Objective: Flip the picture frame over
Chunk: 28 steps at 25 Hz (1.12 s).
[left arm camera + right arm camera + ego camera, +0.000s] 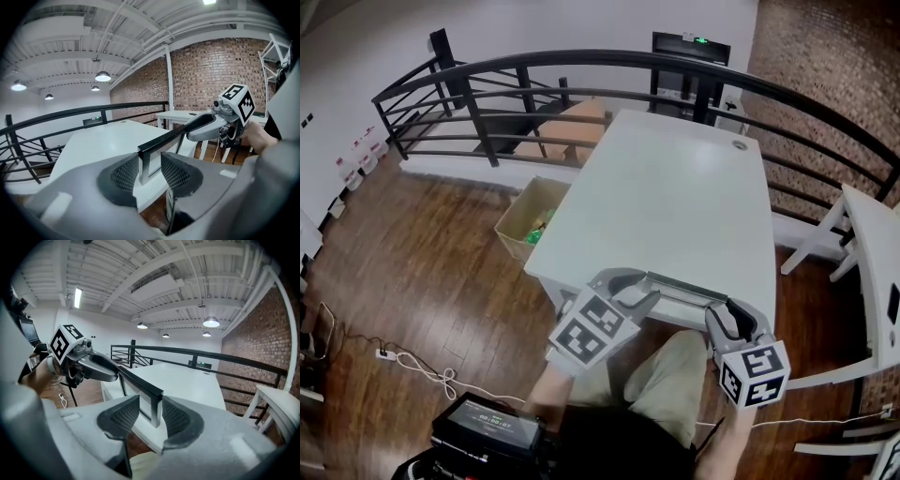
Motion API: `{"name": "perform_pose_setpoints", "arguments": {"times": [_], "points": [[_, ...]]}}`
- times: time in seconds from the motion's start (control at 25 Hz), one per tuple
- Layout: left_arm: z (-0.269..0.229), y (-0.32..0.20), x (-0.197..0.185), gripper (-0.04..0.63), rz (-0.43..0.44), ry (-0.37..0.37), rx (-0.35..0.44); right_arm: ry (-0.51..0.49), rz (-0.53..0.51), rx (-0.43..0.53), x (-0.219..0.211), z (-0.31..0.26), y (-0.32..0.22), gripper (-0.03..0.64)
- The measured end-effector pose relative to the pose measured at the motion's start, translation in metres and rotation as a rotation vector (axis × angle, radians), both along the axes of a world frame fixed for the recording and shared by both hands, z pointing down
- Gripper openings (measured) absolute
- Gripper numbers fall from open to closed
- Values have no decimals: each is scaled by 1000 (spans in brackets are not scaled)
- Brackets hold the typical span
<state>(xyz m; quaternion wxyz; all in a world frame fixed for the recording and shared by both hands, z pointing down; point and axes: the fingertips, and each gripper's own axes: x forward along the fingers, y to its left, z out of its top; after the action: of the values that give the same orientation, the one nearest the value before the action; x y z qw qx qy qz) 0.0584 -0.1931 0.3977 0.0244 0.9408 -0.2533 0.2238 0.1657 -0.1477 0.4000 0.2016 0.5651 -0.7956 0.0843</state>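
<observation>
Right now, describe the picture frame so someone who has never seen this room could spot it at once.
Find the big white table inside the curved black railing. At its near edge, the picture frame is held up between the left gripper and the right gripper, one clamped on each end. It is the only dark-rimmed, flat rectangle there.

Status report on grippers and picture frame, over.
Left gripper, right gripper shut on picture frame ends. Frame held above table's near edge. No obstruction seen.

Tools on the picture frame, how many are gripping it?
2: the left tool grips the left end of the picture frame, the right tool its right end. No others seem hidden.
</observation>
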Motion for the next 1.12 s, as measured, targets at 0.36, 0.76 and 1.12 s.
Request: {"name": "perform_pose_setpoints", "arguments": {"times": [0.36, 0.76, 1.12], "points": [[2, -5, 0, 167, -10, 30, -1, -16, 11, 21, 0, -1, -7, 133], [2, -11, 6, 167, -10, 54, -2, -18, 27, 40, 5, -1, -16, 133], [2, -18, 10, 167, -15, 75, -1, -9, 35, 49, 8, -1, -23, 133]]}}
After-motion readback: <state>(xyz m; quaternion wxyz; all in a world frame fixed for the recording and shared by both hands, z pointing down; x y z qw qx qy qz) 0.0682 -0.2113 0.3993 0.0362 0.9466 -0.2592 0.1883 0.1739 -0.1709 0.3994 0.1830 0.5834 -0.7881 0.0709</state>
